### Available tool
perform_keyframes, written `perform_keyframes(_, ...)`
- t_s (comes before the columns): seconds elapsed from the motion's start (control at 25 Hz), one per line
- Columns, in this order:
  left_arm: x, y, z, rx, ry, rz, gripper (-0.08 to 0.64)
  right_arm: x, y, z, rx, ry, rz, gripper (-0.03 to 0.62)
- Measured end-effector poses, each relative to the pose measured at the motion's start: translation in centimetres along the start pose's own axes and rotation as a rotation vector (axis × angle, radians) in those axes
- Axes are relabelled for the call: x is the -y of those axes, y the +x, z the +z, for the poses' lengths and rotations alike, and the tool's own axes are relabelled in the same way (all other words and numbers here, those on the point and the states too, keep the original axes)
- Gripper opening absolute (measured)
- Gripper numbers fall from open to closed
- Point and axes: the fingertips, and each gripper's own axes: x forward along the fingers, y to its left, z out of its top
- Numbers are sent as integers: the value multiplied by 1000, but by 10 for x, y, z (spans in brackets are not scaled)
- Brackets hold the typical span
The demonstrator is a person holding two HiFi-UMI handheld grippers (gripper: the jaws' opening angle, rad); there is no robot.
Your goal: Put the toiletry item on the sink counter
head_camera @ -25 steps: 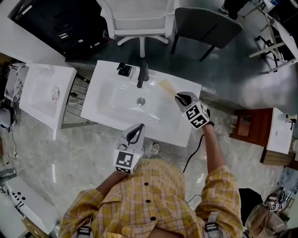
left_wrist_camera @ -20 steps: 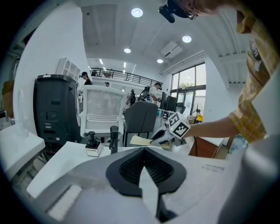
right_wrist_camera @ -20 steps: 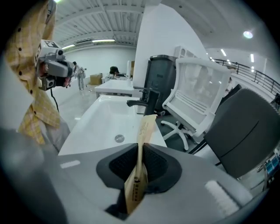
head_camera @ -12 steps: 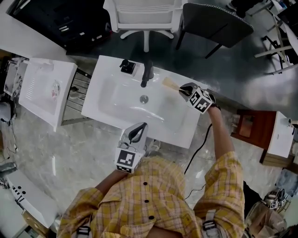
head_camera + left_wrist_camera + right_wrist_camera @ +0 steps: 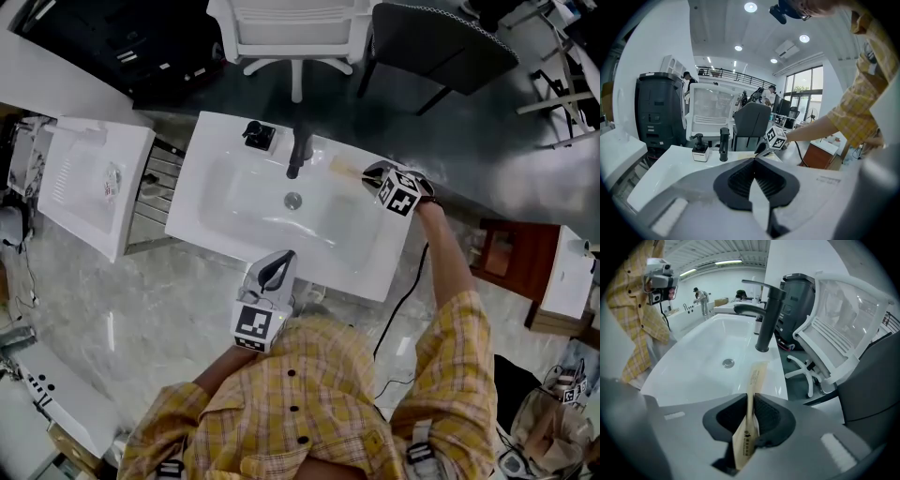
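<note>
My right gripper (image 5: 369, 172) sits at the upper right of the head view, over the back right corner of the sink counter (image 5: 366, 267). Its jaws are opening, and the toiletry packet (image 5: 749, 427), a flat tan sachet with dark print, stands on edge between them, the pads close against its two faces. The packet's free end points toward the black faucet (image 5: 296, 155) and lies over the white rim just right of the faucet's base; I cannot tell whether it touches the counter. The drain (image 5: 293, 200) is in the middle of the basin, lower left of the packet. A soap dispenser (image 5: 255, 134) stands on the rim to the left of the faucet.

My left gripper (image 5: 279, 257) hangs at the lower centre of the head view, just off the counter's near edge, its jaws pressed together with nothing between them.
</note>
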Motion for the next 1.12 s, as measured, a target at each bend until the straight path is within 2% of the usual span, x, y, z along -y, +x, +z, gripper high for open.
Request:
perform_keyframes(0.28, -7, 0, -5, -7, -13, 11, 2, 3, 15, -5, -56, -33, 7, 64)
perform_keyframes(0.48, -9, 1, -4, -5, -16, 12, 2, 7, 18, -6, -72, -12, -6, 131)
perform_keyframes(0.6, -10, 1, -4, -1, -19, 13, 2, 9, 14, -4, -57, -1, -26, 141)
perform_keyframes(0.88, -4, -1, -1, 11, -9, 0, 2, 11, -5, 0, -3, 90, -56, 147)
perform_keyframes(1.12, 3, -6, 4, 28, 7, -11, 2, 8, -32, 8, 101, 237, -93, 133)
